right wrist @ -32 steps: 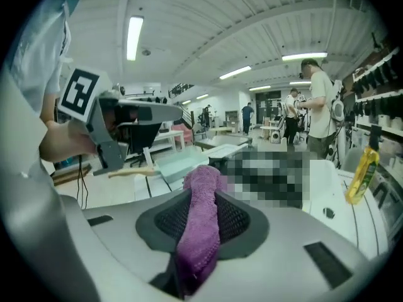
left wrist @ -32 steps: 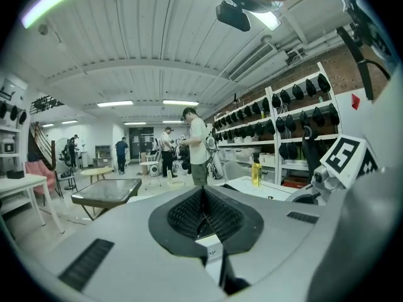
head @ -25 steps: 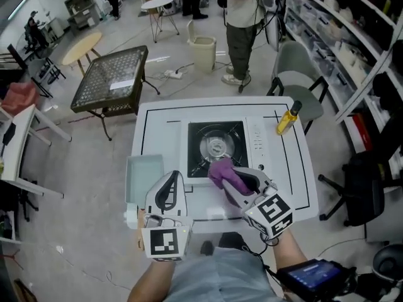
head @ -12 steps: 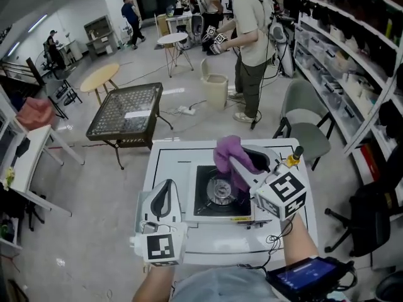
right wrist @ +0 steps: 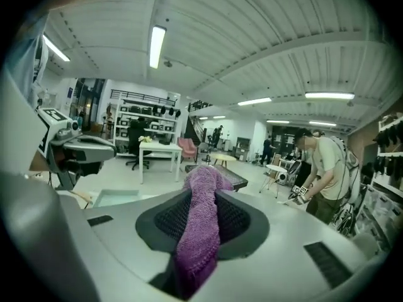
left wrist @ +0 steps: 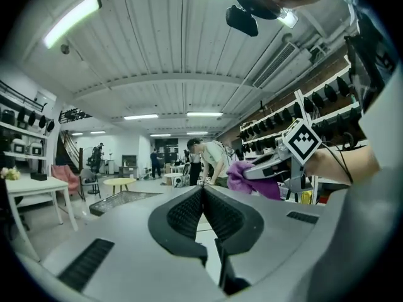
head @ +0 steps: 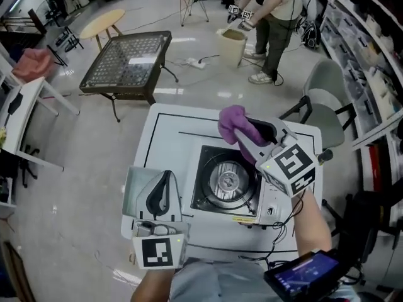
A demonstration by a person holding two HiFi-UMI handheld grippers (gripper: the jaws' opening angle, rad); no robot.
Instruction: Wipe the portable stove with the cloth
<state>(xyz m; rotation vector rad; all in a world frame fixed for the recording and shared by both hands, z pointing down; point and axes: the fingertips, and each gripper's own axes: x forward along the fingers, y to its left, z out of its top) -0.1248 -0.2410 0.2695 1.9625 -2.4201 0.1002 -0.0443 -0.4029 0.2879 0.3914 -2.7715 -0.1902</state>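
cloth (head: pixel 230 119): purple, fuzzy, bunched lump | right tool (head: pixel 244 133): clamping cloth | left tool (head: pixel 167 176): clenched, empty

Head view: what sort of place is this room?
Probably a lab or workshop, not a kitchen: long equipment shelves, a mesh-topped table on open floor, and the portable stove on a line-marked white table.

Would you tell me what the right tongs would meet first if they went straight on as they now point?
Probably nothing close: the right tongs, shut on the purple cloth, point past the far edge of the white table toward the black mesh table, though depth is unclear.
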